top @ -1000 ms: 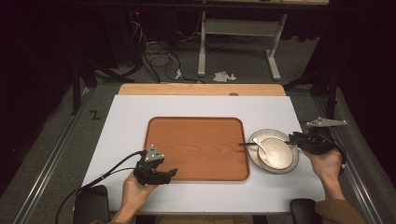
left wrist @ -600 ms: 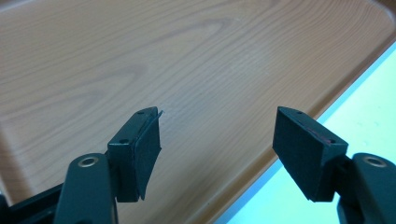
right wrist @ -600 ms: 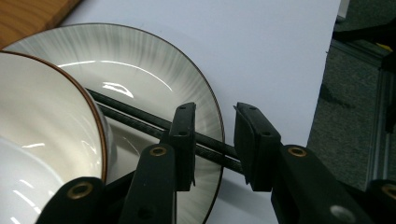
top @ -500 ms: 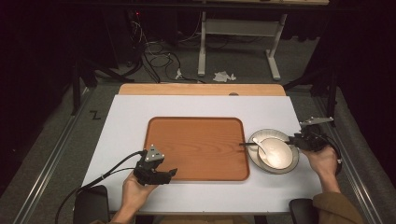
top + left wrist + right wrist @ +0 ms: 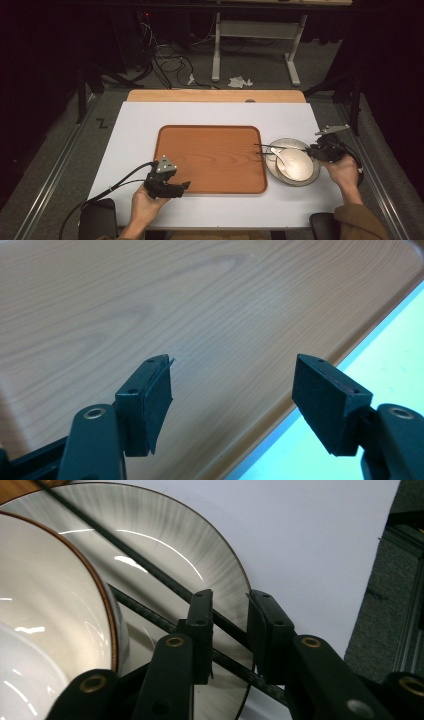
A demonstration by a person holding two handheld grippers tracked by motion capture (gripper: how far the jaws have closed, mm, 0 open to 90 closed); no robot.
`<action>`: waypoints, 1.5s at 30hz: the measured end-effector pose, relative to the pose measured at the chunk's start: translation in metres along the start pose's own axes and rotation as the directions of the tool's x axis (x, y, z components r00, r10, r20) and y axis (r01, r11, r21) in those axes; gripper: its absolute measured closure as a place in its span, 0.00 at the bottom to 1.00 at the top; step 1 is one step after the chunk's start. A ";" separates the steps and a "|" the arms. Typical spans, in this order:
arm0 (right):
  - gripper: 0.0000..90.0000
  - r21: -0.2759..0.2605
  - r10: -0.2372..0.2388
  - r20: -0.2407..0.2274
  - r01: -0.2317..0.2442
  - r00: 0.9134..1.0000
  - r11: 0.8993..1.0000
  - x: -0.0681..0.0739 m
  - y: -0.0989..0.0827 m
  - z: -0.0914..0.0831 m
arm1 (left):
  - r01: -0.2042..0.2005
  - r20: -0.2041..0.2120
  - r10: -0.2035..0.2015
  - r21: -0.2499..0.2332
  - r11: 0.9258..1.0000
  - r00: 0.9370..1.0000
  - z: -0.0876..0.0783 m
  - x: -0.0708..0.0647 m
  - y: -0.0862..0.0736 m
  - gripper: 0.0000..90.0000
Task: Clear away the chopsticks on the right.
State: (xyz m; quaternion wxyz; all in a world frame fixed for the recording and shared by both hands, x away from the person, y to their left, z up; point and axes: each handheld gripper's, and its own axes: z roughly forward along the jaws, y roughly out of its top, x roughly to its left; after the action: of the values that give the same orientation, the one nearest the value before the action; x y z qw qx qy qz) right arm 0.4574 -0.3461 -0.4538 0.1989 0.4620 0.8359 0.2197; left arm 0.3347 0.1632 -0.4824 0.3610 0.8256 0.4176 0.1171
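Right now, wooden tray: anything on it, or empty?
Empty. The high view shows the wooden tray as bare wood grain from rim to rim; the plate, bowl and chopsticks sit beside it on the table.

Dim room, grey carpet (image 5: 270, 65), white desk frame (image 5: 255, 35) behind
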 end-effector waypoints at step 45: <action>0.96 -0.145 -0.005 -0.064 -0.005 0.998 0.989 0.014 0.012 -0.025 | 0.002 0.011 -0.002 0.003 1.000 1.000 0.000 0.001 0.001 0.36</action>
State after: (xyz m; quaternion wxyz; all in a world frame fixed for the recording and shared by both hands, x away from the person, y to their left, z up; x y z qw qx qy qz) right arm 0.4454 -0.3334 -0.4280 0.2050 0.4390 0.8237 0.2947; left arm 0.3359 0.1635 -0.4818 0.3621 0.8264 0.4165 0.1117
